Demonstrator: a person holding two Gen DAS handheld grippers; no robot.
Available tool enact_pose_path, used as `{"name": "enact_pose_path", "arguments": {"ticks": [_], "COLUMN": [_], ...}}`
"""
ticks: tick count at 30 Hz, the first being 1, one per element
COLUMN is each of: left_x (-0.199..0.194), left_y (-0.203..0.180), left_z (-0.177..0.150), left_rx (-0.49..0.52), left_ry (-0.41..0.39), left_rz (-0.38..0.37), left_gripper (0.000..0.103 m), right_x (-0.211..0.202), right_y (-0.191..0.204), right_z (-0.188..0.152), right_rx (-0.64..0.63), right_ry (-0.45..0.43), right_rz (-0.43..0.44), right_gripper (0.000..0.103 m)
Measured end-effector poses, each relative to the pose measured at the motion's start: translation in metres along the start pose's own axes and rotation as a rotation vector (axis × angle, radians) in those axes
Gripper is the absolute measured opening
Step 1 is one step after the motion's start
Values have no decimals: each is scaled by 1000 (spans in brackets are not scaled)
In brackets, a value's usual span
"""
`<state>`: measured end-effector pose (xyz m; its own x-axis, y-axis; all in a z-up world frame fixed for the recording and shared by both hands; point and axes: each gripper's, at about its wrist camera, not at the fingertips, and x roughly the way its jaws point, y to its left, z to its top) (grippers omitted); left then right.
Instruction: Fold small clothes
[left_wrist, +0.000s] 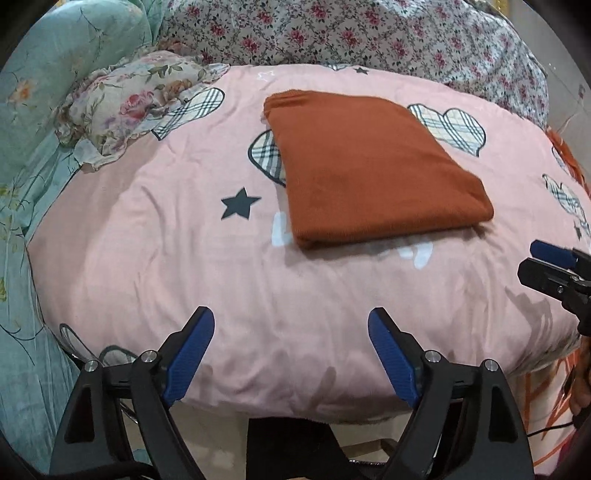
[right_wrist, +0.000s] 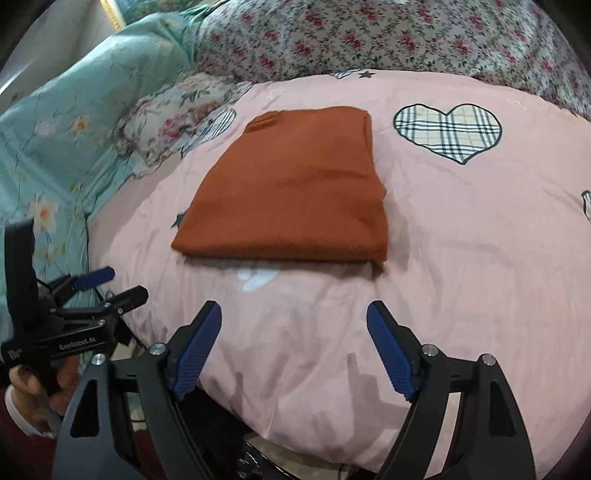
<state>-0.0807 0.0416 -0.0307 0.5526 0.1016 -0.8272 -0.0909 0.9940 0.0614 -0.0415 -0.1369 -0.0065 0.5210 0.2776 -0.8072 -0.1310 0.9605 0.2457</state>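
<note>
— Left wrist view first: what sits nearest?

— Nearest is the left gripper (left_wrist: 291, 354), its blue pads (left_wrist: 192, 356) spread wide with nothing between them, only the near edge of the pink duvet (left_wrist: 184, 280) below. At the right border the right gripper (left_wrist: 546, 262) pokes in, clear of the cloth.

— And from the right wrist?

— Much the same: the right gripper (right_wrist: 293, 350) has its jaws released and apart, nothing in them, above the pink cover. Low on the left the left gripper (right_wrist: 110, 284) is held by a hand (right_wrist: 29, 384) with a dark red sleeve (right_wrist: 22, 443) — its fingers also stand apart.

— Where is the garment?

— Beyond both grippers, in the middle of the duvet: a rust-orange folded cloth (left_wrist: 373, 170), lying flat as a neat rectangle, touched by neither gripper. It partly covers a plaid heart (left_wrist: 267, 155) and some white print; a dark star (left_wrist: 238, 208) lies just to its left.

— Any container holding things?

— None that I can make out. Farther back lie a rose-print frilled pillow (left_wrist: 129, 107), teal floral bedding (left_wrist: 55, 74) to the left, and a small-flowered quilt (left_wrist: 351, 33) along the far side.
</note>
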Motion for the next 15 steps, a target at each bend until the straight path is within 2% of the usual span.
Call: {"name": "enact_pose_path", "arguments": {"ticks": [6, 15], "left_x": [14, 38], "left_y": [-1, -9], "left_z": [6, 50], "left_rx": [3, 14], "left_ry": [25, 25], "left_rz": [2, 16], "left_gripper": [86, 86], "right_x": [10, 25], "right_y": [2, 1], "right_z": [-1, 28], "right_rx": [-23, -48], "right_ry": [25, 26], "right_rz": [-6, -38], "right_gripper": [87, 94]}}
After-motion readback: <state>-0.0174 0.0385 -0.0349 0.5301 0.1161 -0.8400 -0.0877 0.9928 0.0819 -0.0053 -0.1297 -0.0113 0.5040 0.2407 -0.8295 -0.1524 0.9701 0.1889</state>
